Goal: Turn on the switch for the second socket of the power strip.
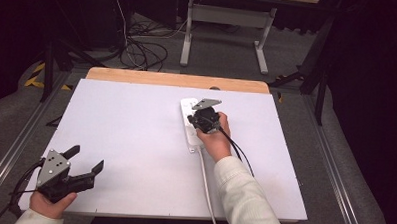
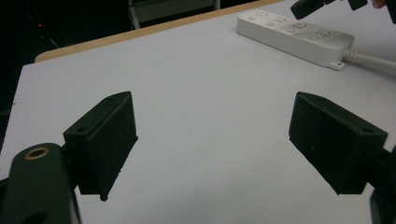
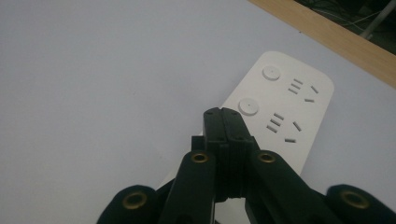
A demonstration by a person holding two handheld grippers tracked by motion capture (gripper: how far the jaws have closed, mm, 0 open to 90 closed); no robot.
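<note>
The person's right hand (image 1: 215, 135) reaches forward from a pale sleeve (image 1: 243, 196) to the middle of the white table (image 1: 135, 135), holding the right gripper (image 1: 204, 117) pointed down over the one white power strip (image 3: 285, 109). Its jaws are pressed together with nothing between them, their tips above the strip just beside the nearer of two round buttons (image 3: 248, 107); contact cannot be told. The left hand (image 1: 50, 204) rests at the near left corner, well apart from the strip, its left gripper (image 2: 212, 149) spread wide and empty over bare table. The strip's one cord (image 1: 206, 187) trails toward the near edge
</note>
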